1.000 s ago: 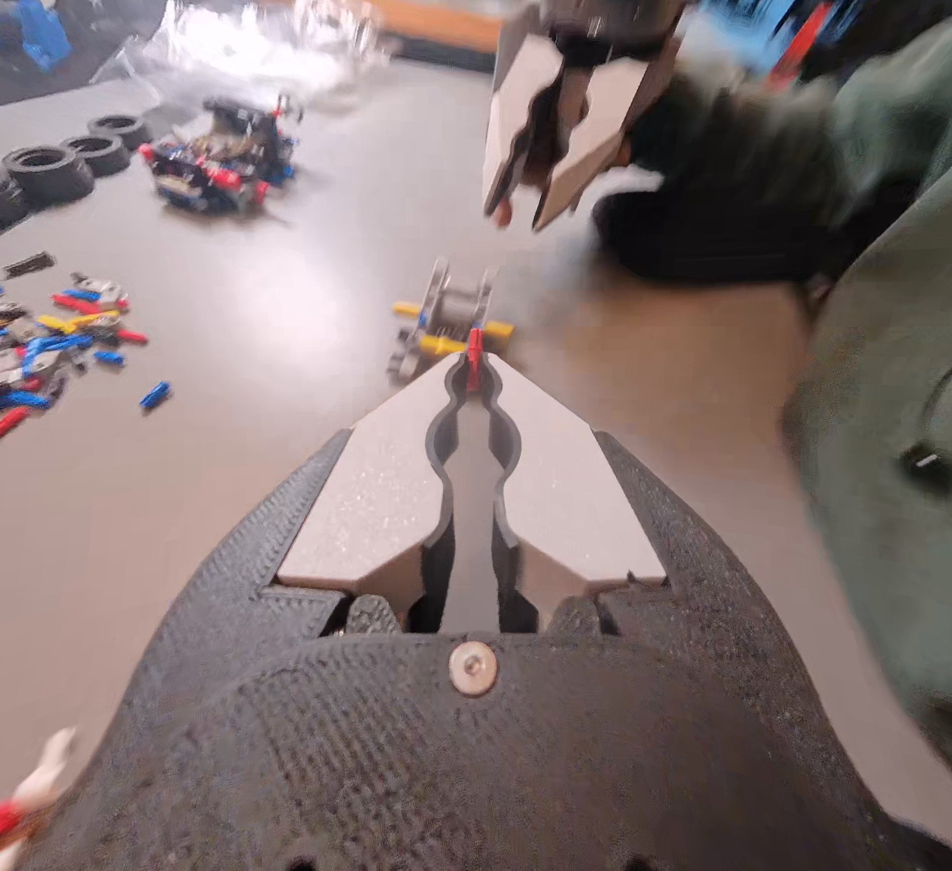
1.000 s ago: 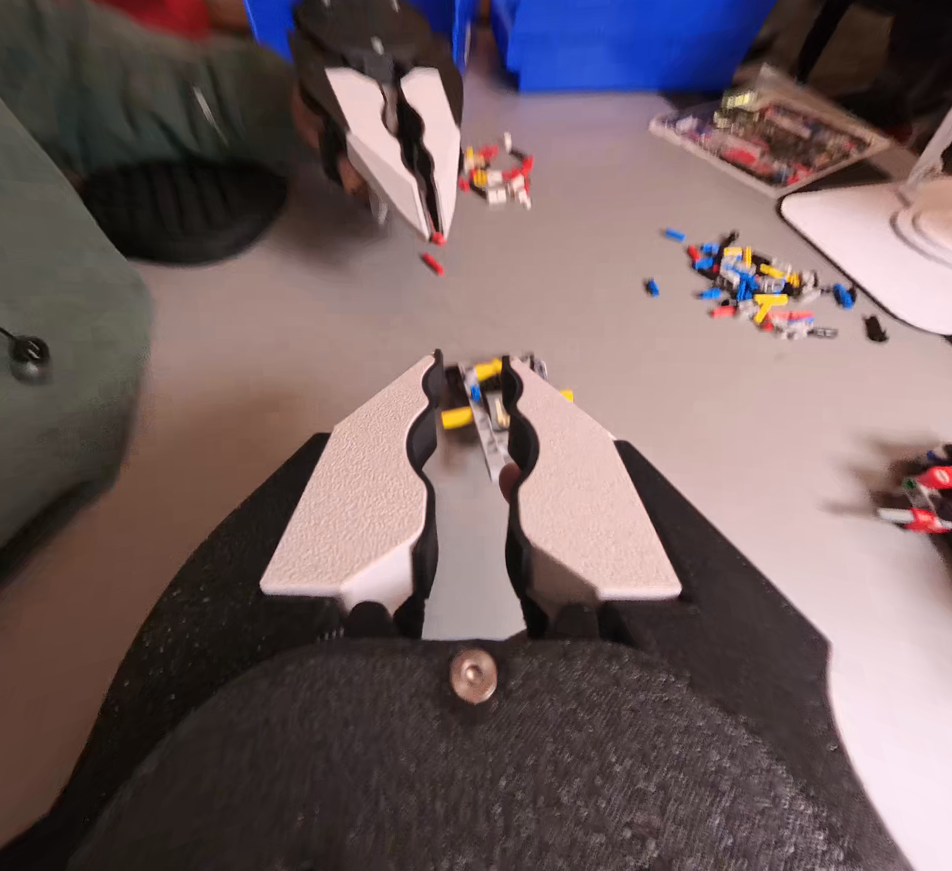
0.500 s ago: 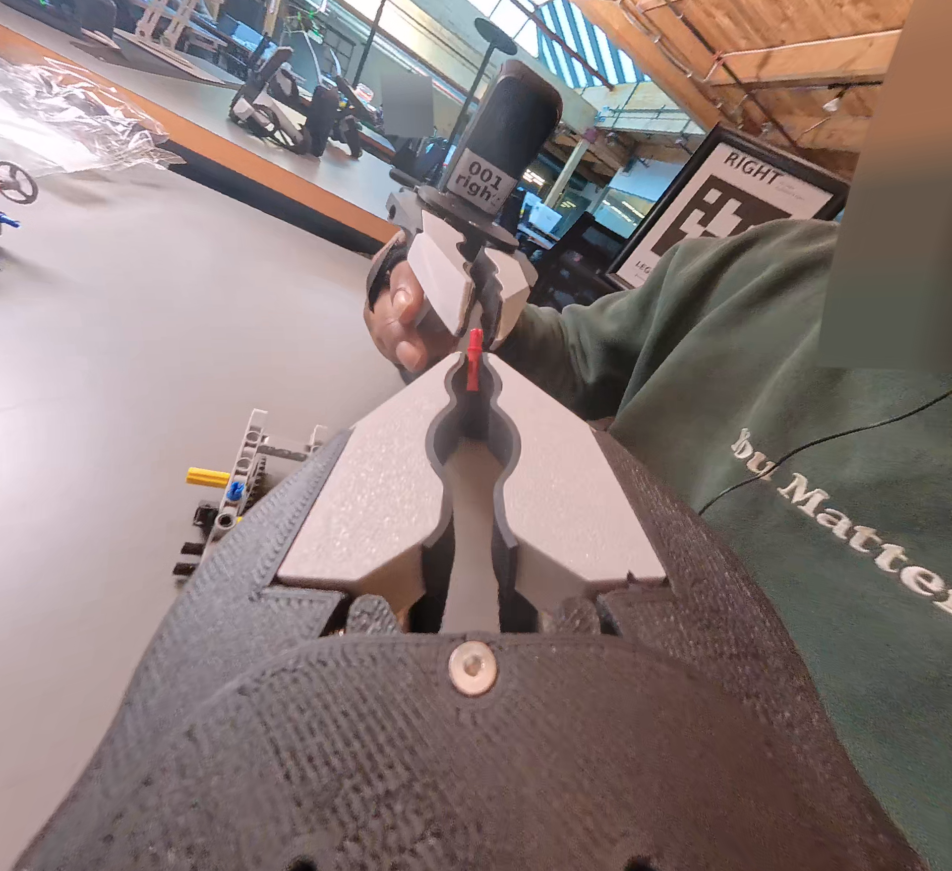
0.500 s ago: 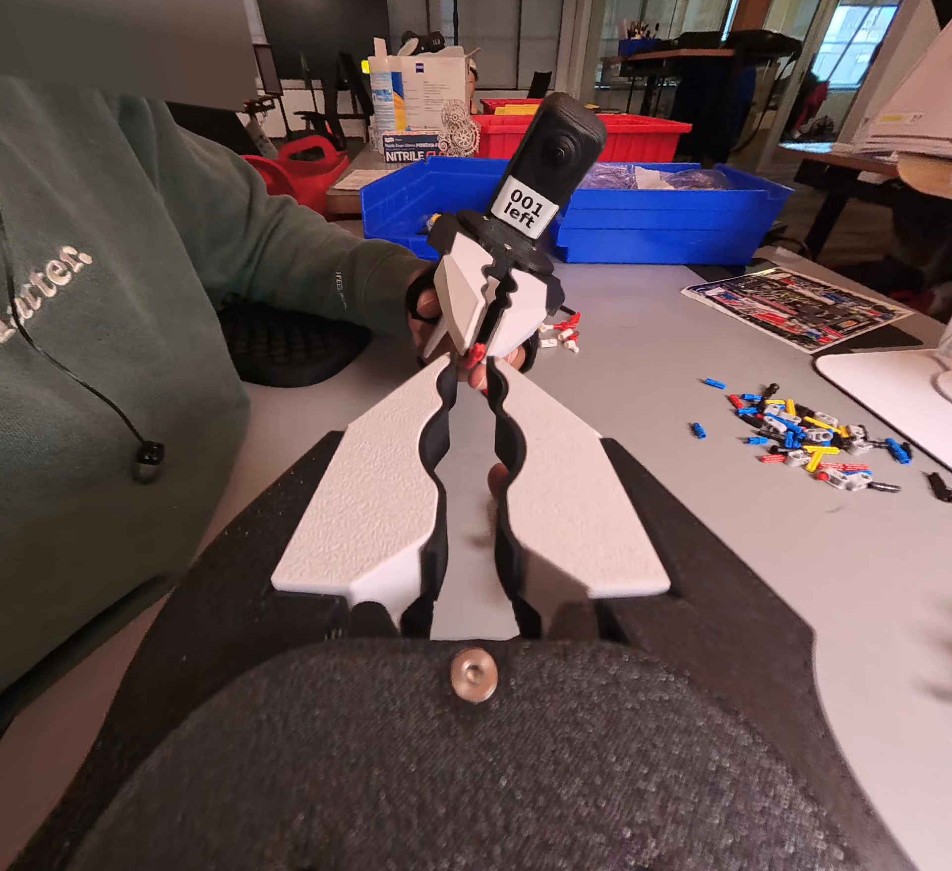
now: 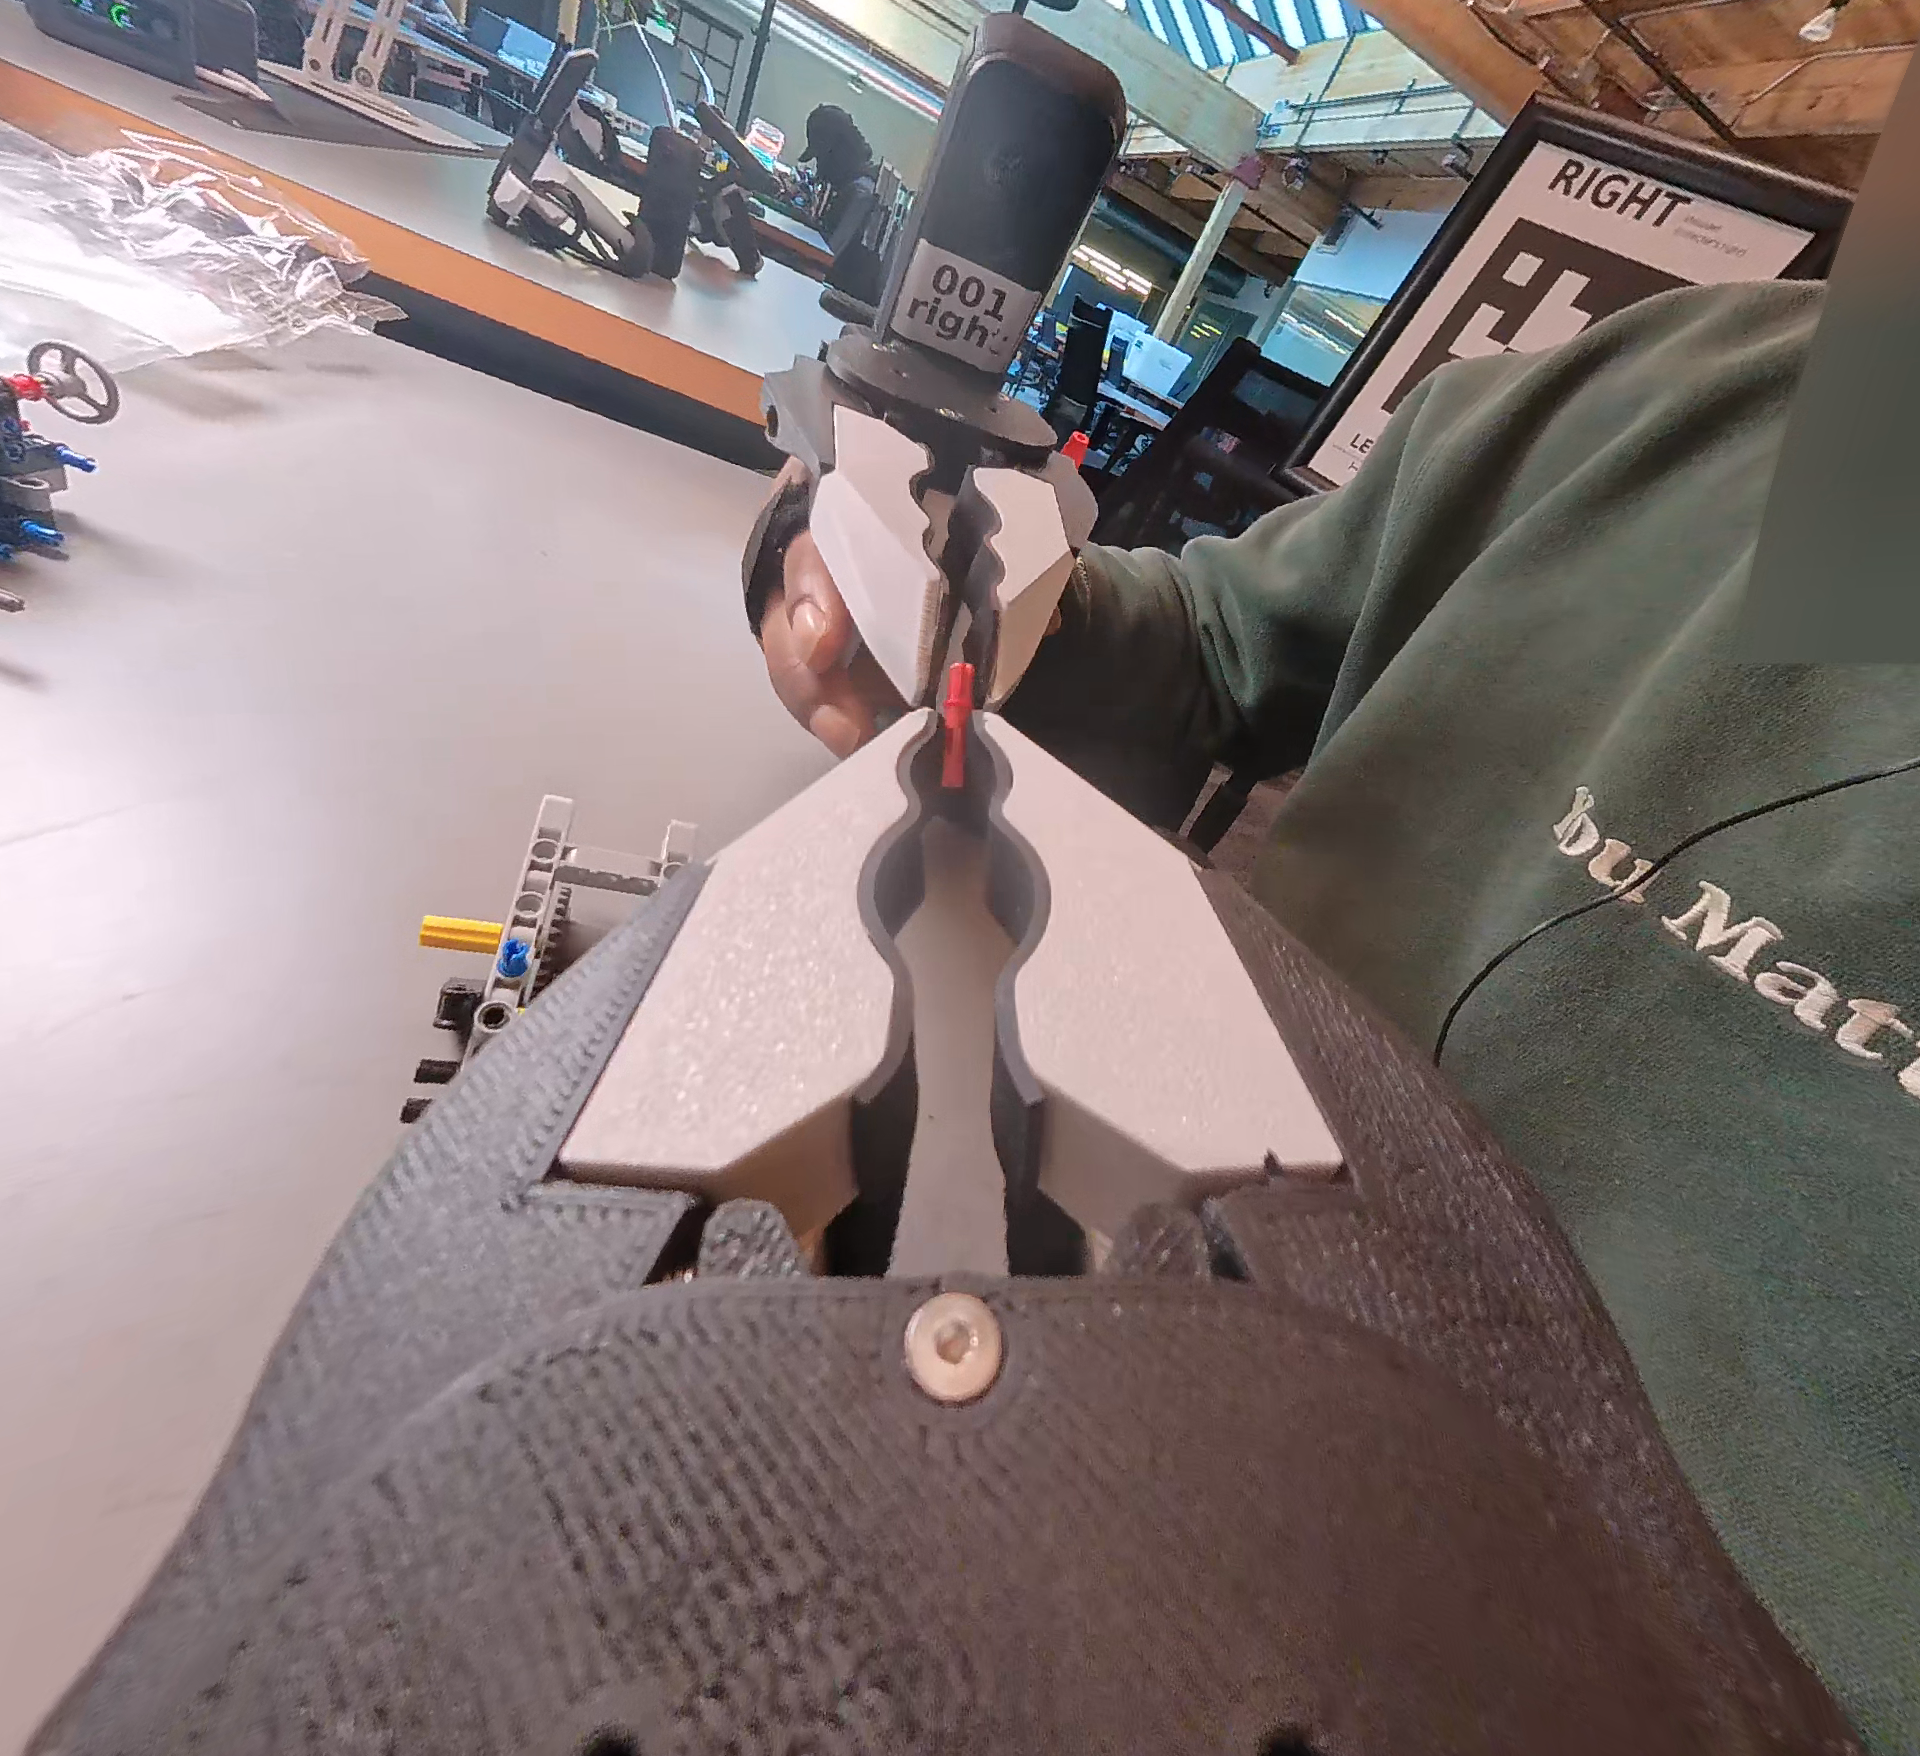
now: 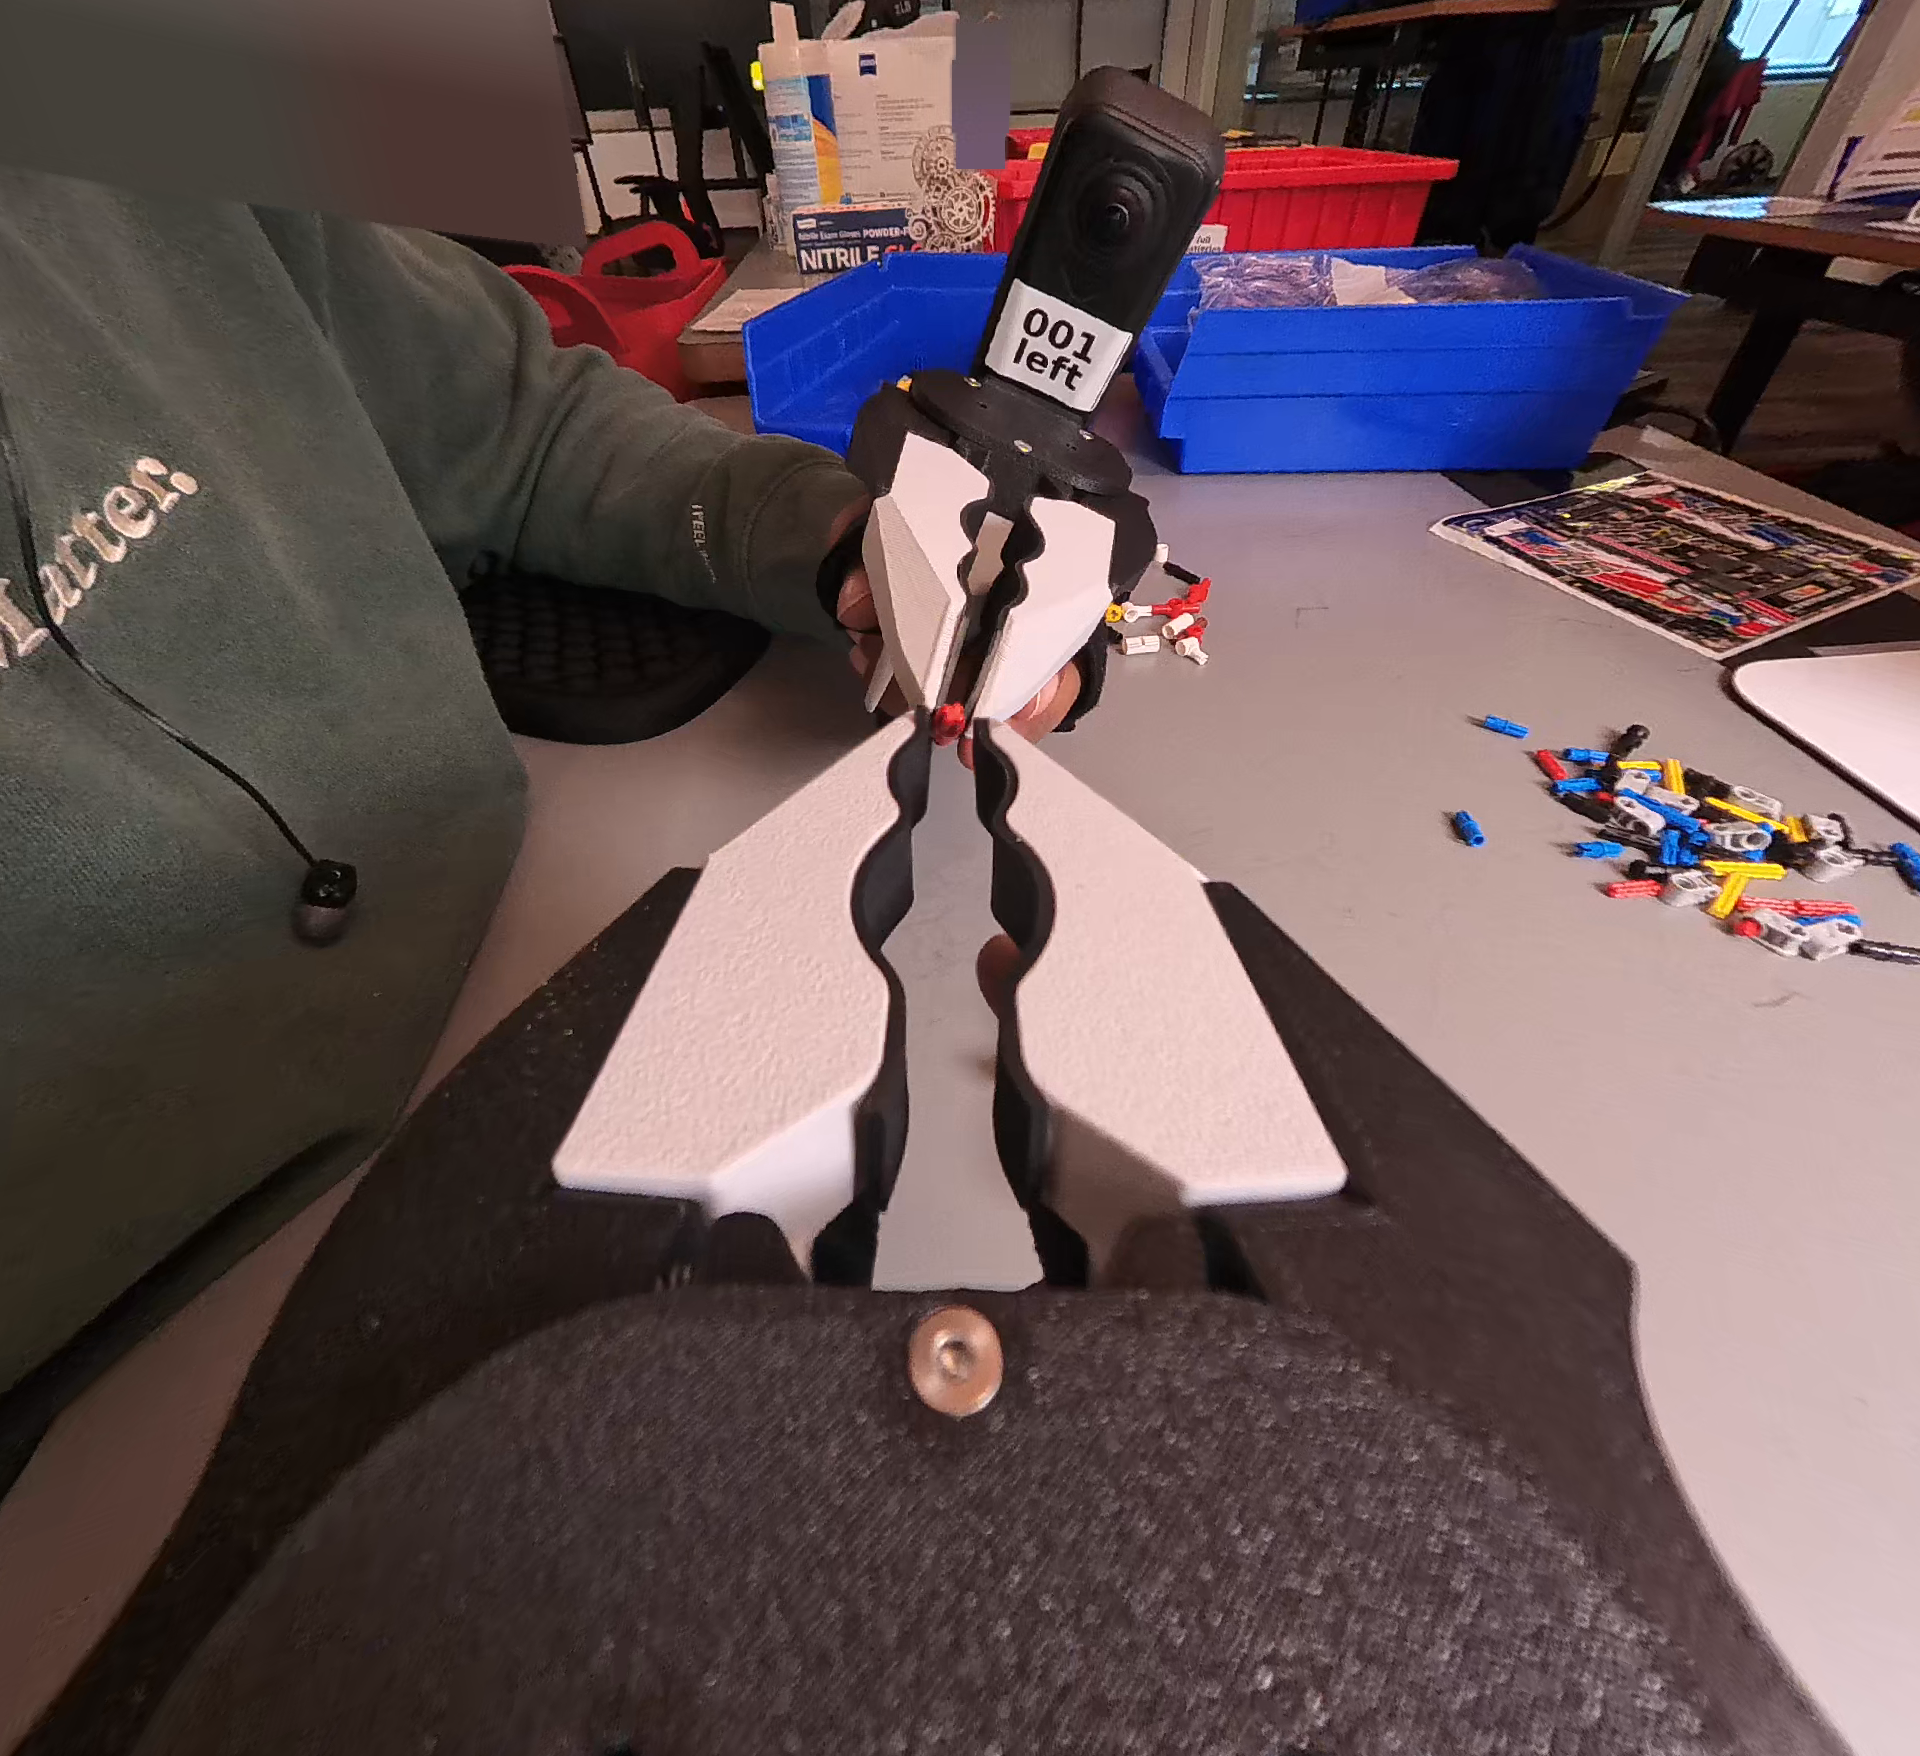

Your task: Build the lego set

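My left gripper [image 5: 954, 732] is shut on a small red pin [image 5: 954, 727] that sticks out past its tips. It is raised above the table and faces my right gripper [image 6: 950, 738], tip to tip. The right gripper's jaws stand a narrow gap apart, with the free end of the red pin [image 6: 947, 720] between its tips. I see no firm grip by the right fingers. A grey Lego assembly [image 5: 566, 885] with a yellow axle lies on the table below left of the left gripper.
A pile of loose coloured Lego parts [image 6: 1714, 849] lies to the right, and a smaller pile [image 6: 1164, 620] sits behind the left gripper. An instruction sheet [image 6: 1673, 558] and blue bins [image 6: 1382, 366] are at the back. A partly built car [image 5: 31, 459] is at far left. Less than 4 cm separates the two grippers' tips.
Both grippers have lifted off the table and turned to face each other. The right gripper left the grey assembly on the table, narrowed its jaws, and came up to the red pin.
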The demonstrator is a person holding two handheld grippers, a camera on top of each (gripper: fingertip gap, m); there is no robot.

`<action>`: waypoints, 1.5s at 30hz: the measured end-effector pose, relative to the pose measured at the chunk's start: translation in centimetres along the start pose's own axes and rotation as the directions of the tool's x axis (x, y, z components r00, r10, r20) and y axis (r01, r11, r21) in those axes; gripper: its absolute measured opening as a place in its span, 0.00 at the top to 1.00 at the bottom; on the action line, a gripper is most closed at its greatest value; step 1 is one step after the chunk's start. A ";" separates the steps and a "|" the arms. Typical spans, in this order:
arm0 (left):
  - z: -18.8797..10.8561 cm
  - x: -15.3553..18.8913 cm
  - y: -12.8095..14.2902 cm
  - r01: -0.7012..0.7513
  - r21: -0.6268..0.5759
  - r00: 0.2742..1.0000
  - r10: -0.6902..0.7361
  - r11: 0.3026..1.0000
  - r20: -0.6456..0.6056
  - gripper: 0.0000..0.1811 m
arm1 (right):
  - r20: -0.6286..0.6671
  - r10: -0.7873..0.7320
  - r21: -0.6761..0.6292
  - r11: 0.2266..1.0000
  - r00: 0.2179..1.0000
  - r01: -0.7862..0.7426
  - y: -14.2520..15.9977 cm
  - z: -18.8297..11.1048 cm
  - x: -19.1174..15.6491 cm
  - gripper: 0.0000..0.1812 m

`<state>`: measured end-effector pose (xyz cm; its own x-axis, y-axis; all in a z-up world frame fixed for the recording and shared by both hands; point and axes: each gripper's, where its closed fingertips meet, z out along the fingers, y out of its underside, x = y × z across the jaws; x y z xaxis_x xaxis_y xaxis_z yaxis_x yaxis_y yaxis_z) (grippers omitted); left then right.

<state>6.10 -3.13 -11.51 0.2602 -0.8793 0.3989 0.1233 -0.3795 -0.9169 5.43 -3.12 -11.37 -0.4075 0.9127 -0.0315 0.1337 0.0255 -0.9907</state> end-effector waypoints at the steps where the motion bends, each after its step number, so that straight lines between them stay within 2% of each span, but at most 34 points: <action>1: 0.0 0.0 0.0 0.002 -0.001 1.000 -0.002 1.000 -0.001 0.99 | -0.001 -0.001 -0.003 1.000 1.000 0.001 0.1 0.0 0.0 0.97; 12: 0.2 0.9 0.8 0.073 -0.042 0.994 -0.076 0.996 -0.081 0.99 | 0.050 -0.032 0.002 0.999 0.998 0.032 0.2 0.2 -1.0 0.96; 18: 0.5 2.4 2.1 0.198 -0.138 0.956 -0.222 0.970 -0.191 0.99 | 0.143 -0.105 -0.039 0.993 0.984 0.111 0.8 0.4 -3.2 0.98; 24: 0.5 2.7 2.2 0.304 -0.167 0.912 -0.337 0.938 -0.232 0.99 | 0.141 -0.173 -0.084 0.979 0.975 0.185 1.1 0.3 -3.6 0.96; 36: 0.5 2.8 2.0 0.335 -0.159 0.895 -0.366 0.929 -0.254 0.99 | 0.127 -0.191 -0.095 0.974 0.973 0.203 0.9 0.2 -3.6 0.98; 38: 0.4 2.1 1.9 0.311 -0.148 0.920 -0.337 0.939 -0.203 0.99 | 0.114 -0.158 -0.112 0.979 0.981 0.171 1.2 0.2 -3.0 0.98; 39: 0.1 1.4 1.8 0.280 -0.139 0.942 -0.300 0.950 -0.152 0.99 | 0.119 -0.137 -0.132 0.980 0.983 0.152 1.5 0.1 -2.8 0.98; 41: -1.1 -0.8 1.5 0.178 -0.143 0.984 -0.180 0.973 0.000 0.92 | 0.094 -0.114 -0.186 0.974 0.989 0.130 2.4 -0.3 -1.9 0.98; 43: -2.7 -3.8 2.7 0.069 -0.233 0.979 -0.021 0.970 0.202 0.90 | 0.033 -0.113 -0.260 0.958 0.993 0.118 3.5 -1.1 -0.2 0.98; 45: -3.8 -5.8 4.9 0.003 -0.379 0.941 0.126 0.926 0.315 0.87 | -0.035 -0.104 -0.335 0.938 0.994 0.086 4.7 -2.0 1.6 0.98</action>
<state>1.53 -0.95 -18.35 0.5620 -0.7842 0.2630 -0.2476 -0.4629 -0.8511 7.25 -0.75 -15.83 -0.3870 0.9189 0.0759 0.3926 0.2388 -0.8882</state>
